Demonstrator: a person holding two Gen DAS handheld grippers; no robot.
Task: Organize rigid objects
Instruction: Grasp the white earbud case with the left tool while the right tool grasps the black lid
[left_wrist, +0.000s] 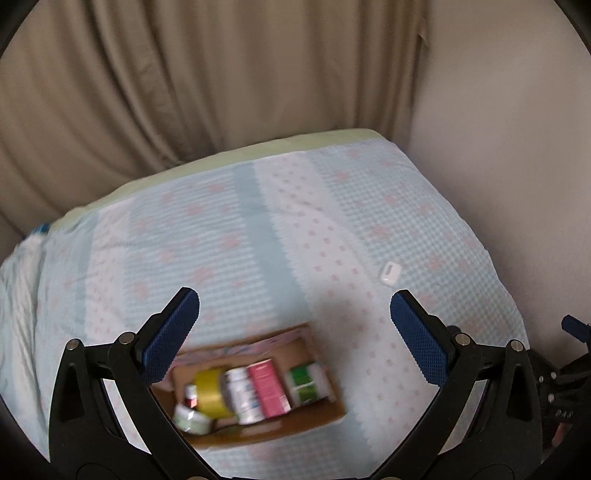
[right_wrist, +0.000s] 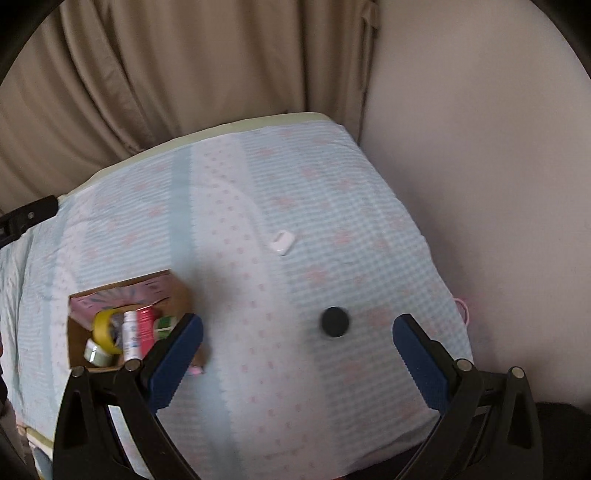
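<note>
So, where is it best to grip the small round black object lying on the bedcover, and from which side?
Likely from above with the open right gripper: the small round black object lies low and flat on the bedcover, so close the fingers across its rim. Being round, any direction fits, and nothing crowds it.

Pale blue gingham bedsheet (right_wrist: 332, 206) with pink dots and stars. Brown cardboard box (left_wrist: 321, 413) shows a yellow tape roll (left_wrist: 210, 393), pink carton (left_wrist: 267, 387), green-and-white packet (left_wrist: 304, 382). White case (right_wrist: 281, 242), black puck (right_wrist: 334, 321), beige curtain (left_wrist: 184, 74), blue finger pads (left_wrist: 171, 332).
</note>
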